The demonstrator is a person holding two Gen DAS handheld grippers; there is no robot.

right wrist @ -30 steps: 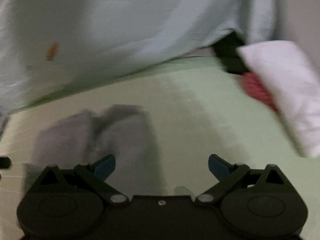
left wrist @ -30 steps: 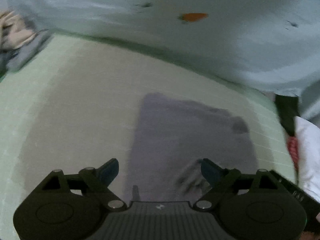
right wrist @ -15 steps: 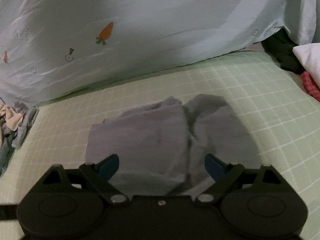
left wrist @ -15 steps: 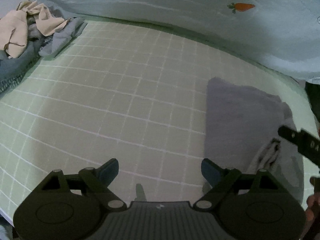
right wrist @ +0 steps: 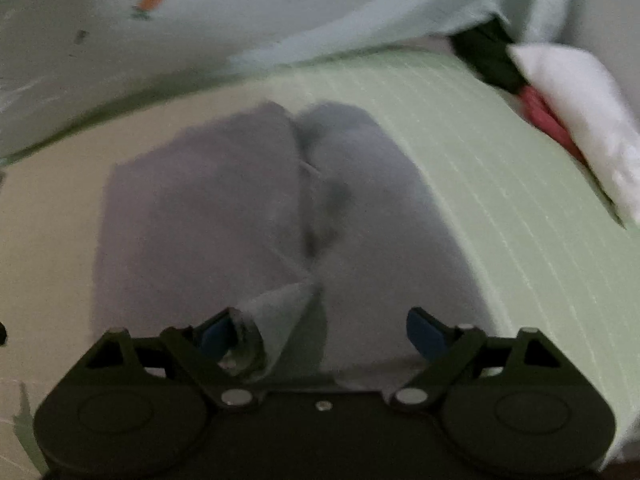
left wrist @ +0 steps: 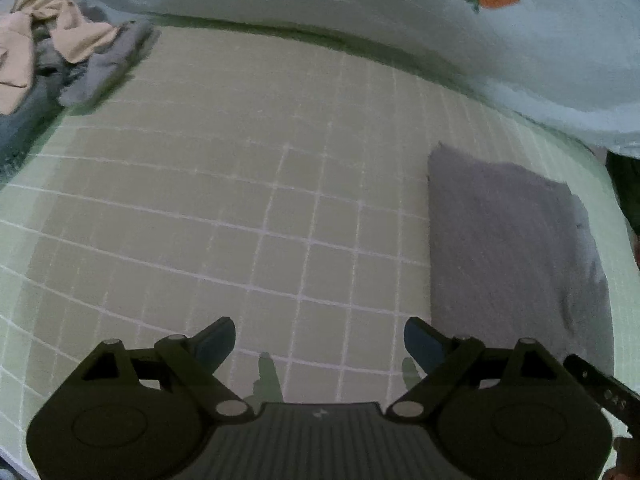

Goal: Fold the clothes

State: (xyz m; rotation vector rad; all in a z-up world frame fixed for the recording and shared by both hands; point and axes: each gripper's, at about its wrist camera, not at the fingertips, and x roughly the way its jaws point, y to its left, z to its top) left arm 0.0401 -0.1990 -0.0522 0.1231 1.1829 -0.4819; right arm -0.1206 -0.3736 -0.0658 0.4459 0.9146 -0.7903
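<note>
A folded grey garment [left wrist: 508,240] lies on the green gridded mat [left wrist: 224,184], to the right in the left wrist view. My left gripper [left wrist: 319,340] is open and empty above bare mat, left of the garment. In the right wrist view the same grey garment [right wrist: 260,208] fills the middle, with a fold line down its centre. My right gripper [right wrist: 320,330] is open and low over its near edge. A curled flap of the cloth [right wrist: 276,316] rises beside the left finger; the jaws stand wide apart around the near edge.
A pile of unfolded beige and grey clothes [left wrist: 60,52] lies at the mat's far left. A pale blue carrot-print sheet [left wrist: 440,12] runs along the back. A white folded item [right wrist: 580,120] with red and black cloth [right wrist: 540,108] sits at the right edge.
My right gripper has moved down and closer to the grey garment, whose near edge now curls up at the left finger. My left gripper has shifted slightly, still open over bare mat.
</note>
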